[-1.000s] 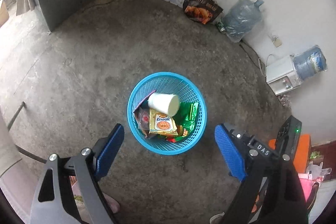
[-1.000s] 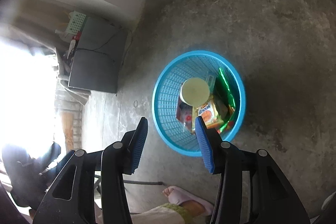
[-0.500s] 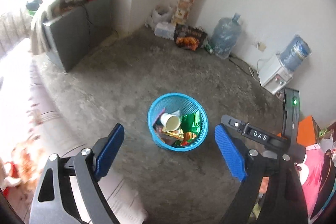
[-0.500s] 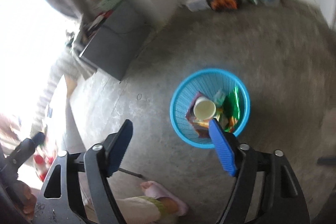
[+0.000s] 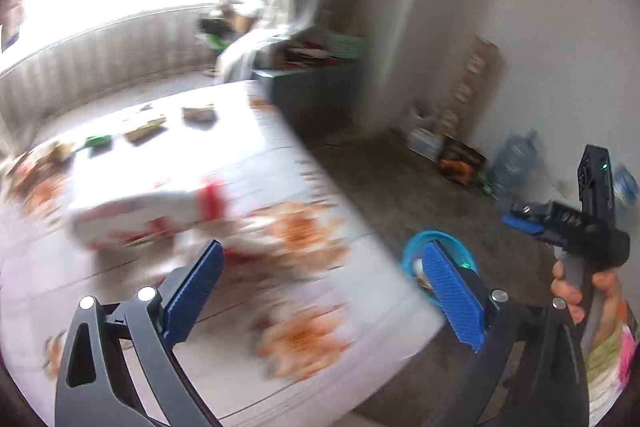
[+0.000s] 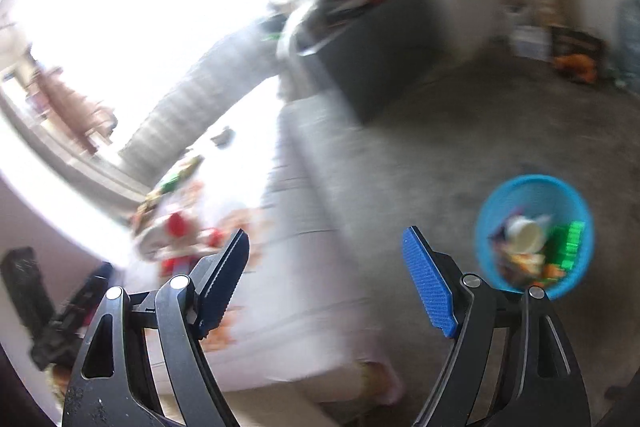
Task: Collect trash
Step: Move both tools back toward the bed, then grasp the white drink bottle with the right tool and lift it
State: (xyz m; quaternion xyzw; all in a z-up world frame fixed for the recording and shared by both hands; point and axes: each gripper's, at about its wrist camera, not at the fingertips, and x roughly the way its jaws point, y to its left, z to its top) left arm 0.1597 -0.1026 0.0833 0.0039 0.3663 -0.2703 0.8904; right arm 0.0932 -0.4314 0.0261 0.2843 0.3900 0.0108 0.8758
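Jaws of the left gripper [image 5: 320, 251]: spread wide, just been opening, nothing between them. Jaws of the right gripper [image 6: 325, 233]: spread too, just been opening, also with nothing between them. So no trash in either one right now. Down on the floor, off past the right edge of the tabletop [image 5: 280, 163]: the blue basket [image 6: 534, 179], already partly full, with a white cup [image 6: 524, 235], a green wrapper [image 6: 568, 239] and a few more packets inside. Looks like some of the job is done. Still plenty left up on the flowered tabletop, though all very blurry. Near the middle, just ahead of the left gripper: a big white packet with a red end [image 5: 148, 215]. Along the far edge, in a row: a small green piece [image 5: 98, 141] and two brownish wrappers [image 5: 146, 127], [image 5: 198, 113]. Maybe more at the left edge, but too smeared to tell. Next, most likely: reach for the white packet, pinch it, carry it to the basket, then go back for the small bits at the far edge.
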